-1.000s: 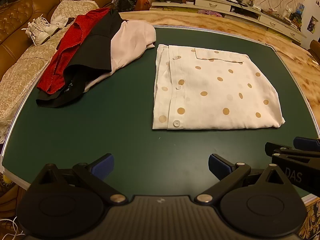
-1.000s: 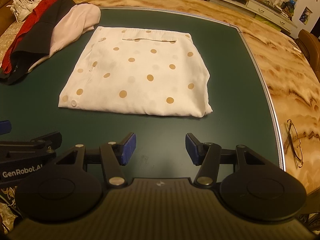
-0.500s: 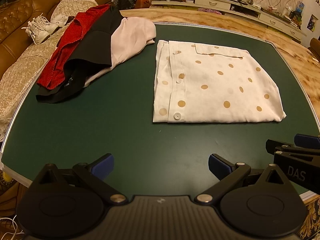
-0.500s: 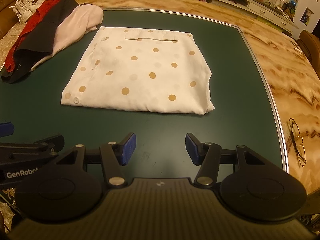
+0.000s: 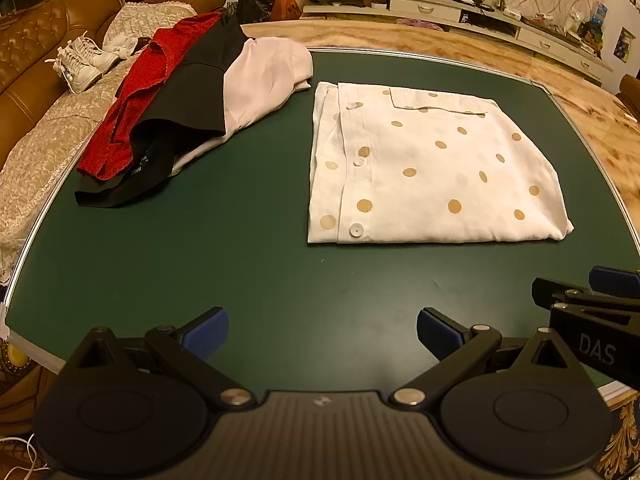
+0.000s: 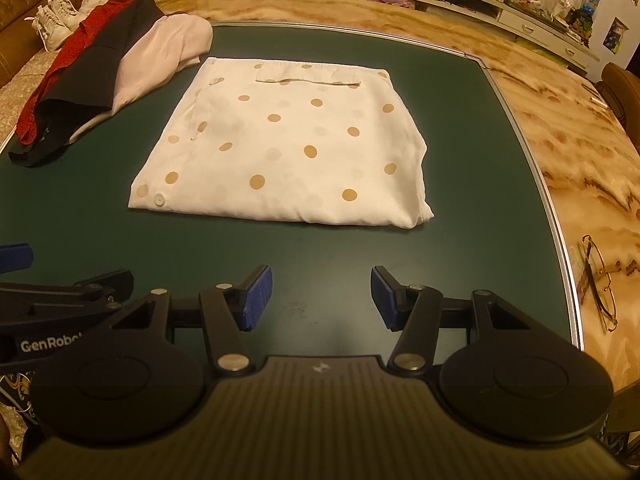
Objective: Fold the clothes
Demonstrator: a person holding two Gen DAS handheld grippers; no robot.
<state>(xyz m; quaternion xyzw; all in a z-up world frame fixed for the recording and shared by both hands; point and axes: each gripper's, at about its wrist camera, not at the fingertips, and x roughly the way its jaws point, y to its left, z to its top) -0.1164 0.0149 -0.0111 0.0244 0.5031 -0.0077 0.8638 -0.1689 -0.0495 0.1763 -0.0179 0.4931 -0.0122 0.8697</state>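
Observation:
A white shirt with tan polka dots [image 5: 432,168] lies folded into a flat rectangle on the green table [image 5: 200,248]; it also shows in the right wrist view [image 6: 288,144]. My left gripper [image 5: 322,334] is open and empty, low over the table's near edge, well short of the shirt. My right gripper [image 6: 322,298] is open and empty, just in front of the shirt's near edge. The right gripper's fingers [image 5: 612,280] show at the right of the left wrist view.
A pile of red, black and pale pink clothes [image 5: 184,96] lies at the table's far left, also in the right wrist view [image 6: 104,68]. Glasses [image 6: 600,276] lie on the marble rim at right. A sofa with white shoes [image 5: 80,64] stands left.
Both grippers have drawn back slightly toward the near edge and tilted, so the shirt sits a little farther off. The clothes have not moved.

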